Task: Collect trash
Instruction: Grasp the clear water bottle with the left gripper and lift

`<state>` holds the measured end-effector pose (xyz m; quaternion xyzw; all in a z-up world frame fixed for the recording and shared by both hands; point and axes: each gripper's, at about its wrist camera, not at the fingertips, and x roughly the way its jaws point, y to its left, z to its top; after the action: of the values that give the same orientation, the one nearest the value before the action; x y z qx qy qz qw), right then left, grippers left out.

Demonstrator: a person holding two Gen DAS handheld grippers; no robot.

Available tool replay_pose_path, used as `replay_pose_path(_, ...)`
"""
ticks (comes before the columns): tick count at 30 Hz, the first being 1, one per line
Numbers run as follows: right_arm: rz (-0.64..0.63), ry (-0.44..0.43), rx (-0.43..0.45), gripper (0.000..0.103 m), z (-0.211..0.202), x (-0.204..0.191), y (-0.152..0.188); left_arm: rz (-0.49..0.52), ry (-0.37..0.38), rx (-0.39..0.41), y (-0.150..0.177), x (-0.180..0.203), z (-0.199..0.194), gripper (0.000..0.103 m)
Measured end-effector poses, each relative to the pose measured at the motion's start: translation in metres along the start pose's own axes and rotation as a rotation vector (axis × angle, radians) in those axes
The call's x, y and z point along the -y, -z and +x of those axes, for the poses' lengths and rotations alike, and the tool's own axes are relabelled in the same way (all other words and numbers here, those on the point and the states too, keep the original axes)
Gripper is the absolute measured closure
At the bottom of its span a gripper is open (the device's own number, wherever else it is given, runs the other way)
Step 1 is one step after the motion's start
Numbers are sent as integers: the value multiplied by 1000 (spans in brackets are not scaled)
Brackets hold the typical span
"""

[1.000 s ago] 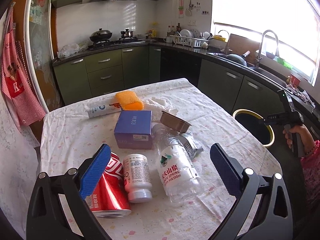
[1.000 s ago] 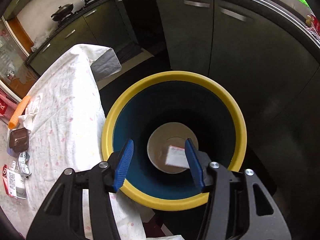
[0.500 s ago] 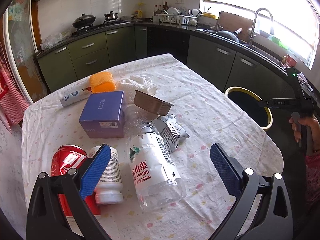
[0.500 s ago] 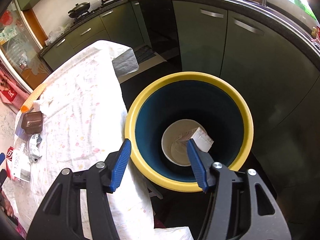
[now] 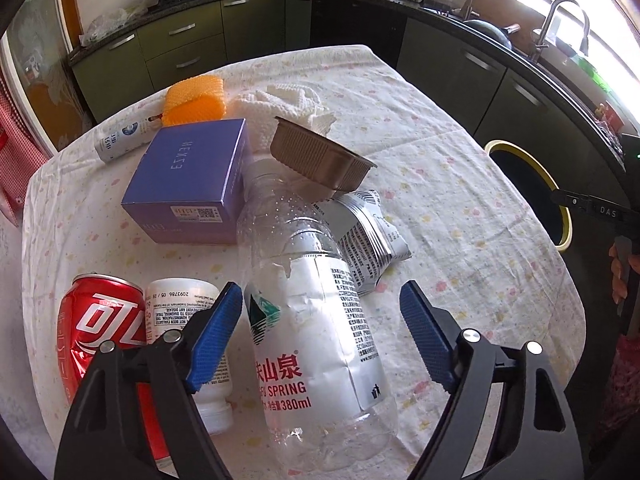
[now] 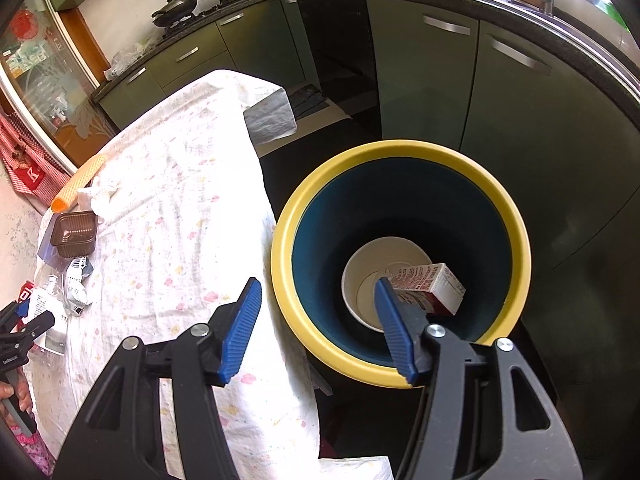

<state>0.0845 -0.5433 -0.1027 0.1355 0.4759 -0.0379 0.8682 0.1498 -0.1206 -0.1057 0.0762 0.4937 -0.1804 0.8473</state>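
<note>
a clear plastic water bottle (image 5: 316, 344) is seen lying on its side on the flowered tablecloth (image 5: 460, 216), its torn white label marked with red characters and "spring"; the far end is tucked under a brown plastic tray (image 5: 320, 156) and a silver foil wrapper (image 5: 368, 240). it lies between the blue pads of the left gripper (image 5: 320, 344), whose jaws are closing around it — the pads are not yet pressed on it. just left of the bottle a white pill bottle (image 5: 188, 320) and a red soda can (image 5: 100, 332) are laid side by side, with a purple box (image 5: 192, 184), an orange sponge (image 5: 196, 100) and a white tube (image 5: 120, 140) farther back.

the right gripper (image 6: 316, 328) is held above the yellow-rimmed bin (image 6: 400, 368) beside the table, its jaws partly apart and nothing between them. at the bin's bottom a white paper cup (image 6: 368, 272) and a small red-and-white carton (image 6: 432, 284) are seen.

compared with a second ago, the left gripper is brought lower and closer, so the bottle now sits centred between pads that were wider apart and then straddled the can too. in the right view the carton, then in blur between the pads, is now settled at the bottom, and the bin is shifted to the right.
</note>
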Motion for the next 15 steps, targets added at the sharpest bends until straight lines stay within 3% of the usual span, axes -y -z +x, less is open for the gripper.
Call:
replay_pose_path(8,-13,-15,-21,47,8,-1,2,-6,-31,-55,1,-6,21,46)
replay_pose_path(15,-18,-26,-29,47,9,-2,3,-8,-9,-25,9,-5,9,47)
